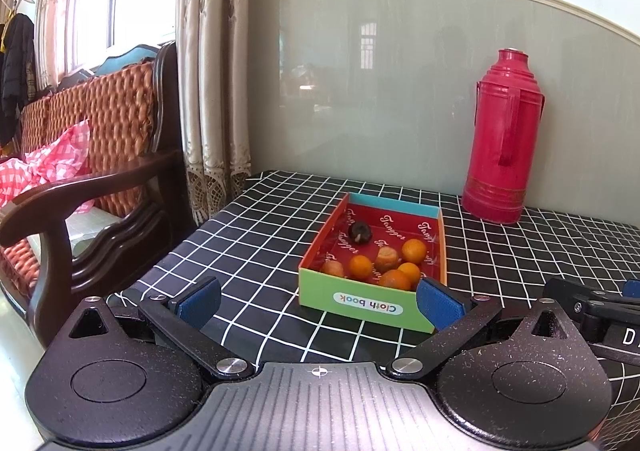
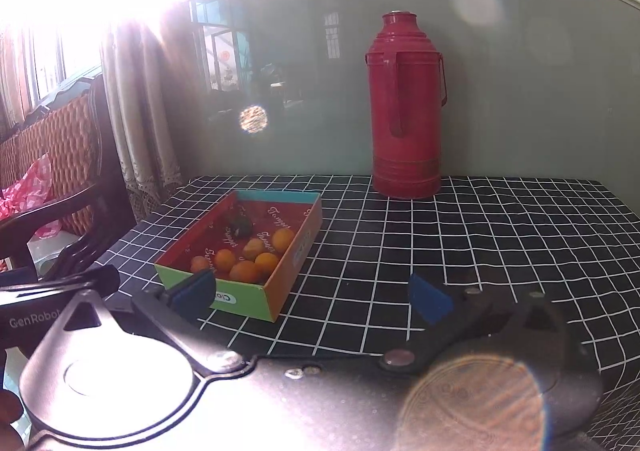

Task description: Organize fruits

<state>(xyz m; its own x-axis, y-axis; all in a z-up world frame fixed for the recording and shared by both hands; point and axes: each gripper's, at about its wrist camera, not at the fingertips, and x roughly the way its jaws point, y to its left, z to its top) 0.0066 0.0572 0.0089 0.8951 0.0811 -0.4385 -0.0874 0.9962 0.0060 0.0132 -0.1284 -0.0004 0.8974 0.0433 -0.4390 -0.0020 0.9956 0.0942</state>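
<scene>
On the checked tablecloth, no fruit lay loose; all visible fruit sat inside the cardboard box, so the sorting looked finished or nearly so. Oranges clustered at its near end, a dark fruit farther back. The left gripper and right gripper hung spread wide and empty before the box.

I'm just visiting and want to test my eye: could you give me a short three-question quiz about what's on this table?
1. True or false: the left gripper is holding a fruit.
2. What tall thing stands against the wall behind the cardboard box?
3. The dark fruit lies: A) among the orange fruits, B) apart from them, toward the box's far end, C) outside the box on the checked tablecloth.

Key:
1. False. Both it and the right gripper are open and empty.
2. A red thermos flask.
3. B.
</scene>
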